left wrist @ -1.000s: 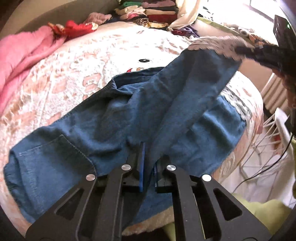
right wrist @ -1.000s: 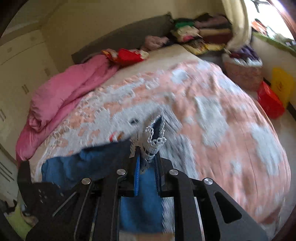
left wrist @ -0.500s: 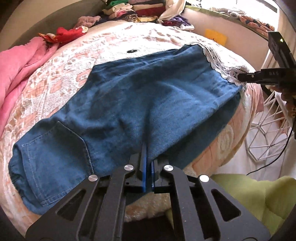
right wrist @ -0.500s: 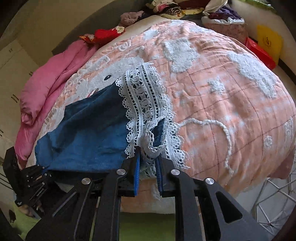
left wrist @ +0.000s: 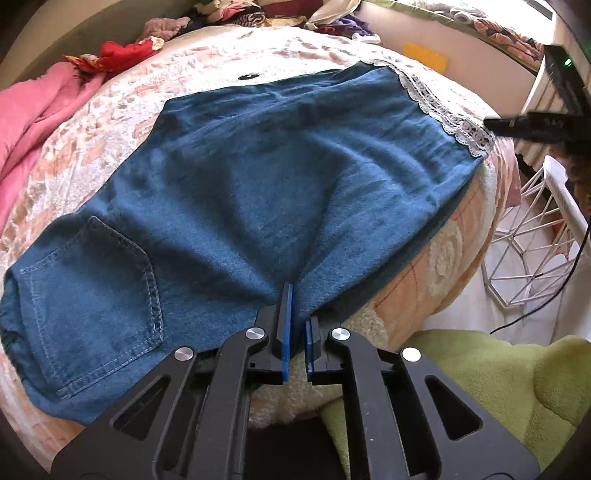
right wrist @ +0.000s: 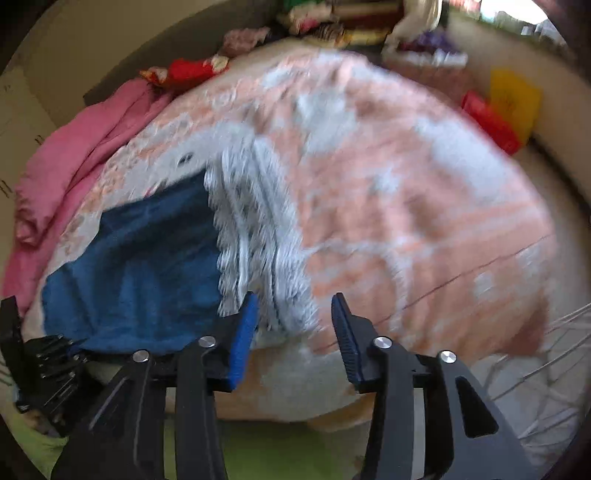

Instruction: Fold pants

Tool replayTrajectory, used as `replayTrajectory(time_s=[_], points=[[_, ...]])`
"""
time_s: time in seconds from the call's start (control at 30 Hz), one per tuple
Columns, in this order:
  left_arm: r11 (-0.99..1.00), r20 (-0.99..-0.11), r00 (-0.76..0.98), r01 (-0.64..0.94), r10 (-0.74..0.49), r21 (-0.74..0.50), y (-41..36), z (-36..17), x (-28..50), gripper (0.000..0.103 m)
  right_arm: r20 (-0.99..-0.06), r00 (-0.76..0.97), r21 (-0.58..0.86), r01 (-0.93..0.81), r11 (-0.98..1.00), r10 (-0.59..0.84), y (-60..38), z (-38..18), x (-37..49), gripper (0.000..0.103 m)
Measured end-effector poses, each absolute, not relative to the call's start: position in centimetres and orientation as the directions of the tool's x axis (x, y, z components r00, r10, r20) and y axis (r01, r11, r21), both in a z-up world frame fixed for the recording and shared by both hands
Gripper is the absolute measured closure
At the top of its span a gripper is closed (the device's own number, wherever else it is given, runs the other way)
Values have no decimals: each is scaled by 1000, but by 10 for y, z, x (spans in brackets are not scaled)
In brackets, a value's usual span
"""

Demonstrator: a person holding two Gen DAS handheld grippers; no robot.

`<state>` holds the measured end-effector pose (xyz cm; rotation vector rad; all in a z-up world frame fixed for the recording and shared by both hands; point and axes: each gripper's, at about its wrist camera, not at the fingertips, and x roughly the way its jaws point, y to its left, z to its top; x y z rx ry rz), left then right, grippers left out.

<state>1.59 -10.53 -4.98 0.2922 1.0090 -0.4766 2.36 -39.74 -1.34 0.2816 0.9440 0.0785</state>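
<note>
First fold laid flat: left tongs pinch the near edge, right tongs gape empty

The pants (left wrist: 236,206) lie folded leg over leg on the bed (left wrist: 436,258), stretching away ahead of the left tongs (left wrist: 297,325), whose tips are clamped on the denim's near edge; the right tongs (right wrist: 295,332) stand wide apart, holding nothing, with the lace hem (right wrist: 255,236) just ahead of their left tip. Judging by this, the lengthwise fold is down and the next move calls for a fresh grip on the hem end to carry it over toward the pocket (left wrist: 96,295) end. A pink blanket (left wrist: 33,110) lies far left, a clothes pile (left wrist: 236,11) beyond, and a wire basket (left wrist: 535,251) to the right off the bed; none blocks the fold, though the near edge sits close to the bed's brink
</note>
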Motion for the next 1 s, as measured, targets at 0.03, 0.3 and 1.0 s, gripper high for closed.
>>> replayTrajectory(time_s=[0.03, 0.3, 1.0], points=[[859, -862, 441, 512, -250, 13, -105, -50, 15, 101, -779, 602, 256, 53, 965, 174, -397, -8, 22, 61], [859, -863, 417, 510, -283, -35, -98, -48, 8, 93, -775, 562, 214, -196, 957, 288, -333, -13, 34, 52], [996, -841, 536, 75, -75, -41, 60, -34, 39, 55, -827, 465, 266, -168, 949, 314, -348, -47, 31, 52]])
